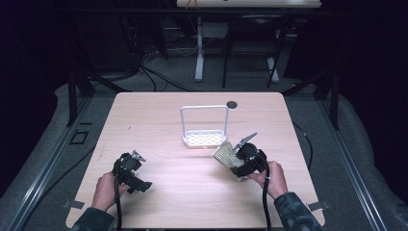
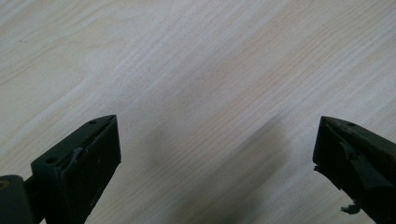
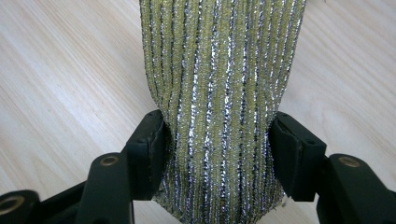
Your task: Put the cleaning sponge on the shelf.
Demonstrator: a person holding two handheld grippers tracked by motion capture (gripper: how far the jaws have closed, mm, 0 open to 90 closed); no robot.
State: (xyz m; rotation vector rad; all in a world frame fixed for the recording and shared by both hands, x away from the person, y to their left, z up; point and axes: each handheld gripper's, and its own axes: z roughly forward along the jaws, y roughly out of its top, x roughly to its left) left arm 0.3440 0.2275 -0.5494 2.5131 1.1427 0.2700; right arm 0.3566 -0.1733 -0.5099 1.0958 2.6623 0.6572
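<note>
Near the lower right of the high view, the right gripper (image 1: pixel 240 160) is clamped on a scouring sponge (image 1: pixel 227 155), yellow-green w/ silver glitter threads. The sponge sticks out toward upper left of the gripper, just off the front right corner of a white wire rack (image 1: pixel 204 138), which sits at mid-frame on the light wood table (image 1: pixel 159 115). Sponge and rack look close but I can't tell if they touch. The rack has a perforated tray base and a tall hoop frame rising at its back. The right hand (image 1: pixel 274 179) holds the gripper from the lower right, camo-pattern sleeve at the frame's bottom edge.

Right gripper view: both black jaws press into the sponge (image 3: pixel 219 93) from either side, squeezing it narrower at the pinch; the striped fabric fans out wider toward the top of frame, wood grain behind it.

Lower left of the high view: the left gripper (image 1: pixel 132 168) rests low over the table in the left hand (image 1: pixel 107 190), well apart from rack and sponge. Left gripper view: jaws spread wide at the bottom corners, nothing btwn them but bare wood and a soft shadow.

A small dark round spot (image 1: pixel 232 104) sits near the table's far edge, upper right of the rack.
</note>
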